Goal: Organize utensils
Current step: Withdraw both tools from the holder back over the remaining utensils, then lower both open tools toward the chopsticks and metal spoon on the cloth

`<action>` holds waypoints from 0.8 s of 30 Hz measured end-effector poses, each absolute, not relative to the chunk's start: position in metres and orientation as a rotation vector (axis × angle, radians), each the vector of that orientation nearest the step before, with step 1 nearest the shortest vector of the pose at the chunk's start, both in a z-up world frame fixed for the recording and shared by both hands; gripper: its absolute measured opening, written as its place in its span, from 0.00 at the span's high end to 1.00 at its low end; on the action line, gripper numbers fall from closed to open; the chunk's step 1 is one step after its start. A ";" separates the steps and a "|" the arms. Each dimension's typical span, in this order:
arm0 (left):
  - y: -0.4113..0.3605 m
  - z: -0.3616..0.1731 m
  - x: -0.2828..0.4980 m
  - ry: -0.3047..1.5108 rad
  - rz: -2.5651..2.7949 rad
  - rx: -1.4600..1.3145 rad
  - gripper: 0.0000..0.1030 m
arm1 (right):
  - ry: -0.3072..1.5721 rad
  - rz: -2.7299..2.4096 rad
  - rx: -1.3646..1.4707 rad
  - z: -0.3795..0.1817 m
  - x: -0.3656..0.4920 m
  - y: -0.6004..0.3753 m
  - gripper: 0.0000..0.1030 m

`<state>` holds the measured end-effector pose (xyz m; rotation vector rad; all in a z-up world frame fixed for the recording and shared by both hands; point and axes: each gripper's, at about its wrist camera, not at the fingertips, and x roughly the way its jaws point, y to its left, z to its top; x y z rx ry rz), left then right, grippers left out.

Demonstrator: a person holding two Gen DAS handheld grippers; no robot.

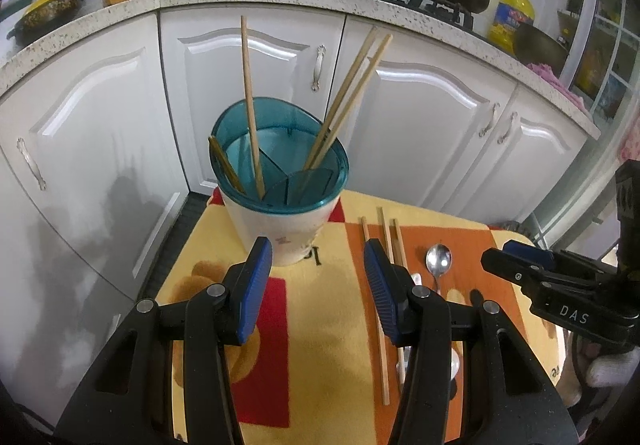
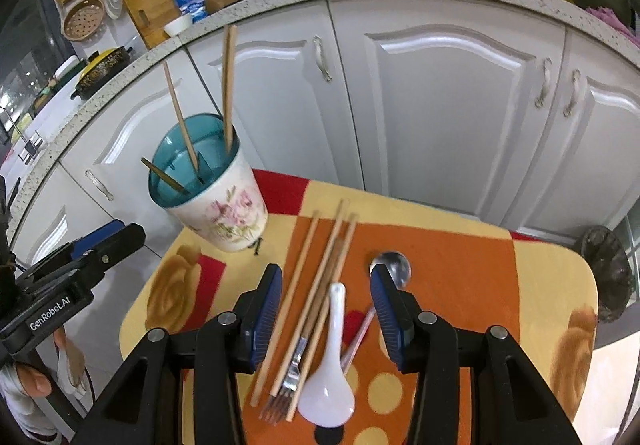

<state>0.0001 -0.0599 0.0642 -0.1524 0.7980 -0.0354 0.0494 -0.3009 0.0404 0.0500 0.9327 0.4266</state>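
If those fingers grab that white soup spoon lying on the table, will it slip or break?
The white soup spoon looks glossy, like glazed ceramic, so it may slip between the fingers and could chip if dropped. It's probably stiff. Its rounded bowl might rock when nudged, and it lies against the chopsticks and fork, which may shift too.

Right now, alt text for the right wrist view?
The open right gripper hovers over loose chopsticks, a fork, a white soup spoon and a metal spoon on a patterned mat. Behind stands a floral utensil holder with chopsticks inside.
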 end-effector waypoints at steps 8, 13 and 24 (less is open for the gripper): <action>-0.069 0.057 -0.004 0.814 -0.039 -0.132 0.54 | 0.969 0.407 0.050 0.024 0.043 -0.312 0.57; -0.073 0.052 -0.005 0.825 -0.043 -0.122 0.54 | 0.988 0.397 0.050 0.017 0.043 -0.315 0.57; -0.072 0.016 -0.001 0.934 -0.110 -0.177 0.54 | 1.065 0.361 0.054 -0.017 0.052 -0.325 0.57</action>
